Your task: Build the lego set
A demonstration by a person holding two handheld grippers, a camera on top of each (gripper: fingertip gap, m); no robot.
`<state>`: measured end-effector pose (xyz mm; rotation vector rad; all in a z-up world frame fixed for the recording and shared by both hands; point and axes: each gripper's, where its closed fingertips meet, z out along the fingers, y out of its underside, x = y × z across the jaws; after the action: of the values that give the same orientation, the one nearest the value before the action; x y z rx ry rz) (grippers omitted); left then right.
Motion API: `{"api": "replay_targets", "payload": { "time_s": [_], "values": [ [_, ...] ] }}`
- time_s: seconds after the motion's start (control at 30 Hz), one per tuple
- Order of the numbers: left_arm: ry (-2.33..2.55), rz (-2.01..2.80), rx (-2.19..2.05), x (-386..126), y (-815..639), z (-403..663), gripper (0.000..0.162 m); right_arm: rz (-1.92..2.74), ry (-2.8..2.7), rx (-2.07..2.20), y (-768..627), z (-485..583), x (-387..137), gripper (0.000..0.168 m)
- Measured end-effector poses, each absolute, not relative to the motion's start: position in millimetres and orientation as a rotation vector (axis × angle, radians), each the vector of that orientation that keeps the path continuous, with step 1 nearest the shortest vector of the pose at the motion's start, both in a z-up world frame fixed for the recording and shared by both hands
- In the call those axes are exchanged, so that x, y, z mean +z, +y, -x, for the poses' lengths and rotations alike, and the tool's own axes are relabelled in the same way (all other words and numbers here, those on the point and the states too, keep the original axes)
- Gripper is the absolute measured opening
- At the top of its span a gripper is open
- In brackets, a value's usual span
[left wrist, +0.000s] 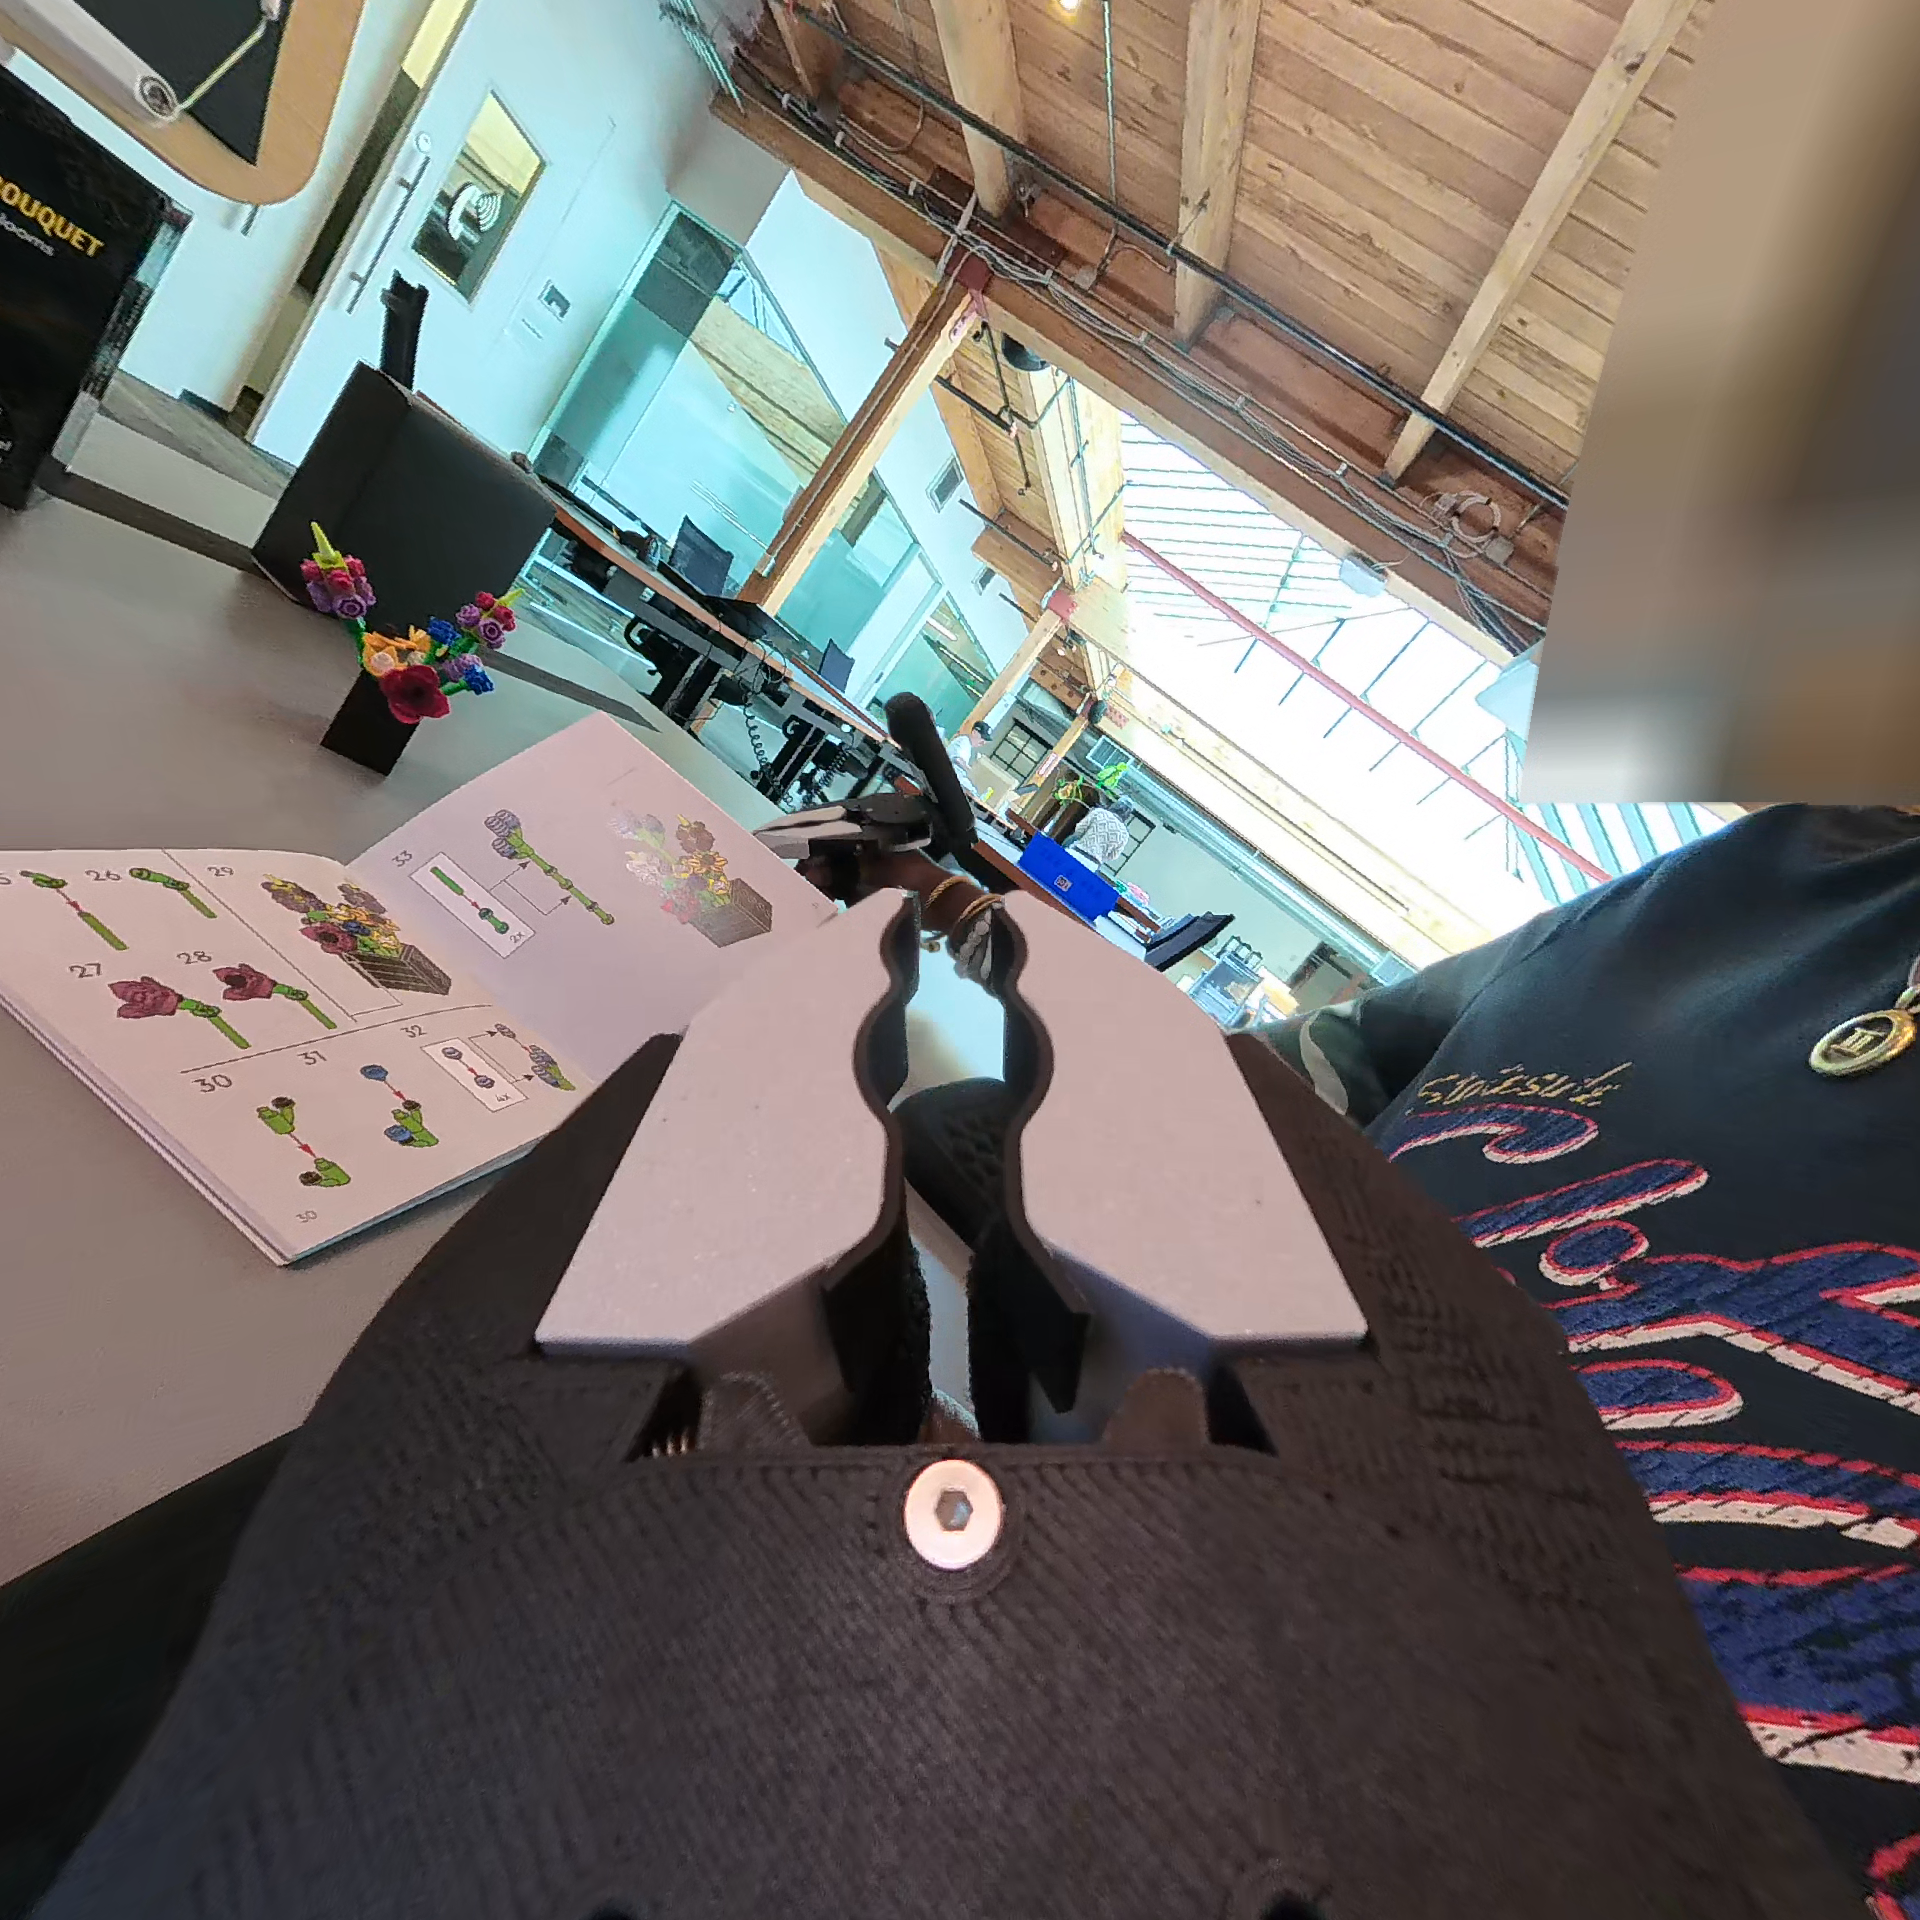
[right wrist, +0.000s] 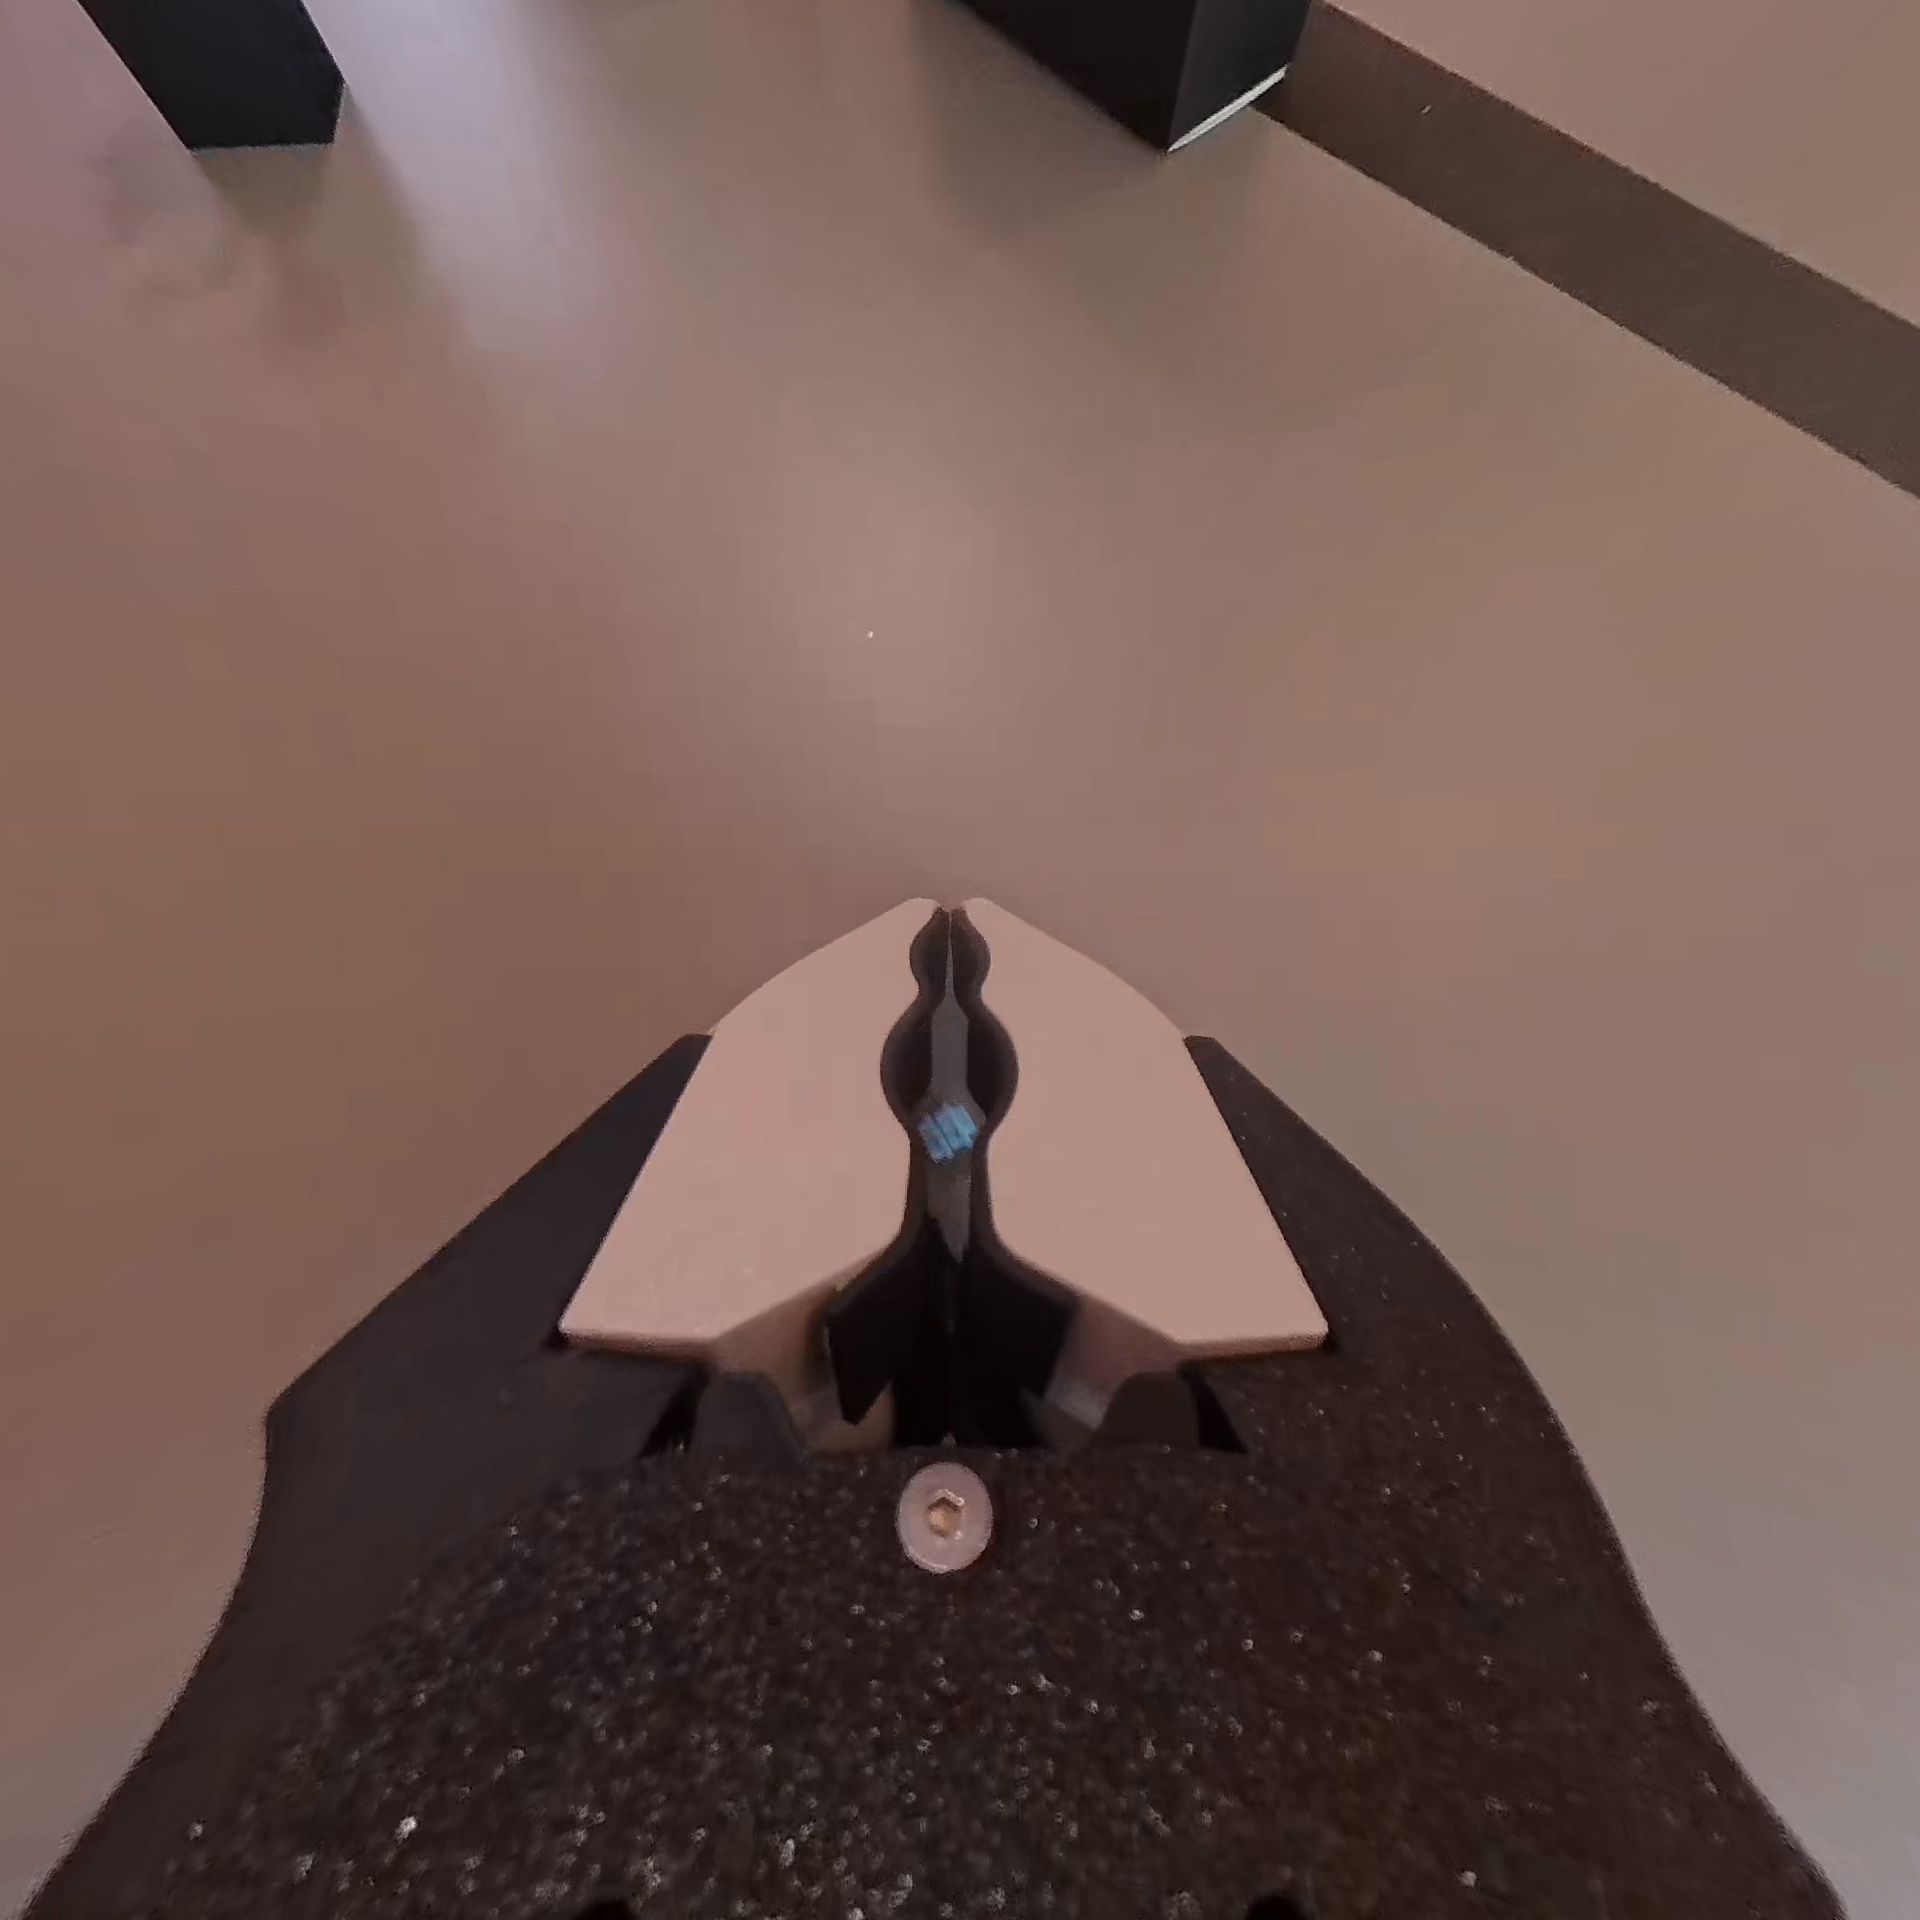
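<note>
In the left wrist view, a built lego flower bouquet (left wrist: 416, 655) stands in a small black base on the grey table (left wrist: 156, 707). An open instruction booklet (left wrist: 312, 987) lies in front of it. My left gripper (left wrist: 958, 914) is raised and tilted, with a narrow gap between its fingertips and nothing in that gap. My right gripper (left wrist: 821, 831) shows beyond it, over the booklet's far edge. In the right wrist view my right gripper (right wrist: 948, 909) is shut tip to tip over bare table (right wrist: 935, 520). A small blue speck (right wrist: 948, 1127) shows deep in the slot between the fingers; I cannot tell what it is.
A black box (left wrist: 405, 499) stands behind the bouquet and the set's dark box (left wrist: 52, 291) at far left. A person's dark printed shirt (left wrist: 1662, 1247) fills the right. In the right wrist view, two black boxes (right wrist: 229, 73) (right wrist: 1143, 62) stand at the top; the table's edge (right wrist: 1558, 239) runs diagonally at the right. The grippers' ends are close to 50 cm from one another. The built lego flower bouquet (left wrist: 416, 655) is about equally far from each gripper, around 30 cm.
</note>
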<state>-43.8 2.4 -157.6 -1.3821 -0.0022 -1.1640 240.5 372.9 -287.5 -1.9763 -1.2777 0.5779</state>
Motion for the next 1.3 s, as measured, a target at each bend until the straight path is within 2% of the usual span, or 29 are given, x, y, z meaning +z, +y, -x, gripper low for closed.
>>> {"api": "replay_targets", "payload": {
  "time_s": [0.2,0.33,0.53,0.73,0.83,1.07,1.3],
  "values": [
    [0.009,1.377,-1.165,-157,1,43,0.013,1.95,-1.208,0.537,374,-248,-278,0.007],
    [0.008,1.364,-1.166,-156,0,44,0.013,1.992,-1.118,0.523,375,-282,-264,0.021],
    [0.009,1.366,-1.186,-156,0,43,0.014,2.031,-1.322,0.529,356,-314,-262,0.032],
    [0.018,1.393,-1.191,-159,2,40,0.014,1.976,-1.642,0.509,356,-313,-273,0.034],
    [0.015,1.397,-1.189,-160,2,40,0.014,1.902,-1.61,0.682,359,-303,-277,0.035],
    [0.001,1.439,-1.171,-165,6,40,0.013,1.79,-1.59,0.824,365,-304,-284,0.021],
    [-0.019,1.465,-1.169,-168,9,40,0.013,1.783,-1.657,0.858,361,-301,-287,0.015]
  ]
}}
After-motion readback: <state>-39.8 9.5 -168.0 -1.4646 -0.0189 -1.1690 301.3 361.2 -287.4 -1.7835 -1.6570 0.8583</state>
